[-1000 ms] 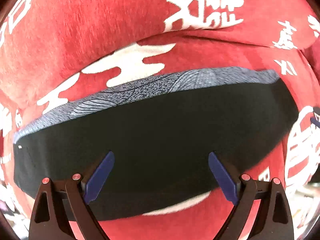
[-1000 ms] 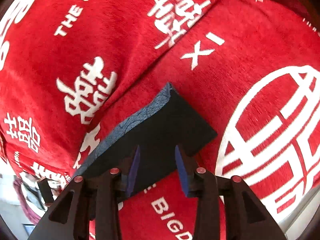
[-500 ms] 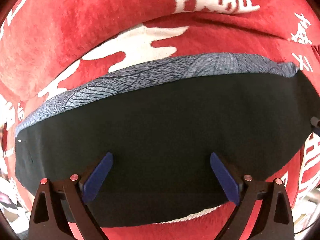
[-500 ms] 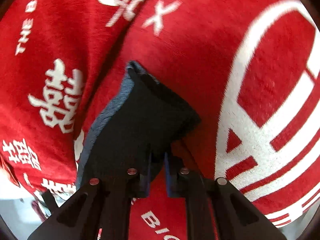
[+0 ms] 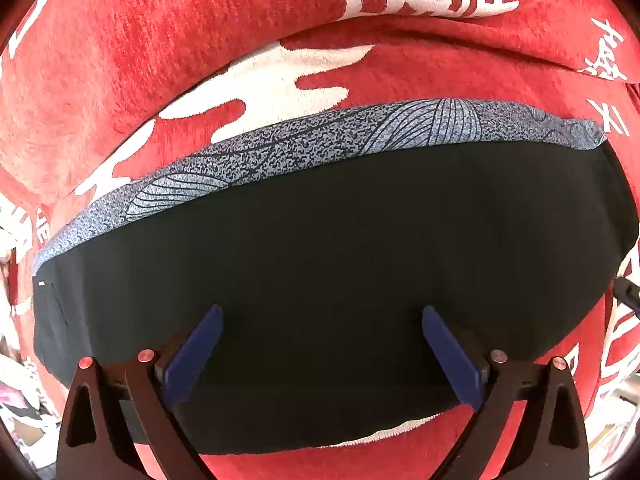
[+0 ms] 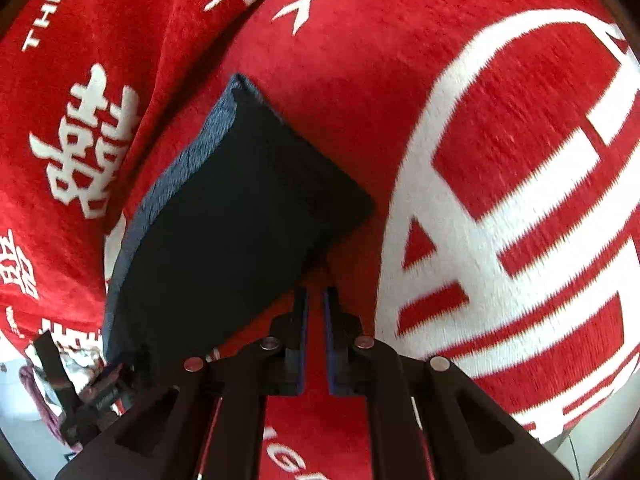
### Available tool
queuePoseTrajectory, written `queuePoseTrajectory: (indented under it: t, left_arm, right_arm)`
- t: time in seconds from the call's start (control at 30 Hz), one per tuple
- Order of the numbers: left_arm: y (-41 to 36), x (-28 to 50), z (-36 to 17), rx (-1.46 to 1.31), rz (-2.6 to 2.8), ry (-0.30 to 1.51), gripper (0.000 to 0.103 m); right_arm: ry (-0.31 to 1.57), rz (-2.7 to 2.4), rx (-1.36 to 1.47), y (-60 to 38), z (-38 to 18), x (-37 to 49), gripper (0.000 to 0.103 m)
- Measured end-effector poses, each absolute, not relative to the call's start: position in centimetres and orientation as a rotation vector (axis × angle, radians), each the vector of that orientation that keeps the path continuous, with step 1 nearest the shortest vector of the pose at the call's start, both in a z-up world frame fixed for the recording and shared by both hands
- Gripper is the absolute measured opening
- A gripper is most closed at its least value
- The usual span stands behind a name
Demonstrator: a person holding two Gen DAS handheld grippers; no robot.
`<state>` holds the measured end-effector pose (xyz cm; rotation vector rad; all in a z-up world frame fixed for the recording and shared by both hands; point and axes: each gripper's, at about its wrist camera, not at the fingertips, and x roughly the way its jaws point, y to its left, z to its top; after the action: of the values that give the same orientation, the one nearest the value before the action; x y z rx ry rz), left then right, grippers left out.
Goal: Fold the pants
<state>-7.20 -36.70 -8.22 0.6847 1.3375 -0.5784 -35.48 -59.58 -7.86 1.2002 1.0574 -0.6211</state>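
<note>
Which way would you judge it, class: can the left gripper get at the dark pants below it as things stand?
Probably yes. The left gripper stands wide open directly above the pants, which lie flat on the red blanket, and nothing shows between them.

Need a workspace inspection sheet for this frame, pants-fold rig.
Surface: red cover with white lettering, soft, creased.
Job's things: pants, dark with a patterned grey band, folded flat.
Clutter: nothing seen.
Grippers: left claw open, jaws have just been opening, pads over pants but not pressing. Right claw shut at pants' edge, pinch unclear.
Cables: nothing seen.
Surroundings: blurred items beyond cover's edge, unidentifiable.
</note>
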Motion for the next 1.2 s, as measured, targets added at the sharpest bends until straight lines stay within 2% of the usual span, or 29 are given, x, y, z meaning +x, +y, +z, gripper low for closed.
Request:
queuePoseTrajectory:
  t: [0.5, 0.6, 0.67, 0.73, 0.93, 1.2]
  left_arm:
    - [-38.4, -6.3, -8.2, 0.695, -0.589, 1.351, 0.100]
    - [-38.8, -6.3, -7.9, 0.680, -0.594, 1.352, 0.100]
    - [-39.1, -6.3, -7.8, 0.678, -0.600, 1.358, 0.100]
    - [-39.5, -6.3, -7.8, 0.682, -0.600, 1.363, 0.100]
    - [-42.2, -4.7, -6.7, 0.675, -0.597, 1.264, 0.100]
    - [-45.3, 0.2, -8.3, 0.625, -0.549, 1.245, 0.103]
  right_arm:
    - [1.073, -0.606, 1.268, -57.6, -8.1, -36.9, 0.011]
    - [1.072, -0.594, 1.268, -57.4, -7.9, -36.8, 0.019]
    - [1.064, -0.584, 1.268, -57.4, -7.7, -36.8, 0.032]
    - [1.053, -0.572, 1.274, -57.4, -7.6, -36.7, 0.035]
    - [1.042, -0.554, 1.285, -57.6, -7.7, -36.5, 0.035]
    - [1.016, -0.535, 1.294, -57.8, -7.4, -36.7, 0.036]
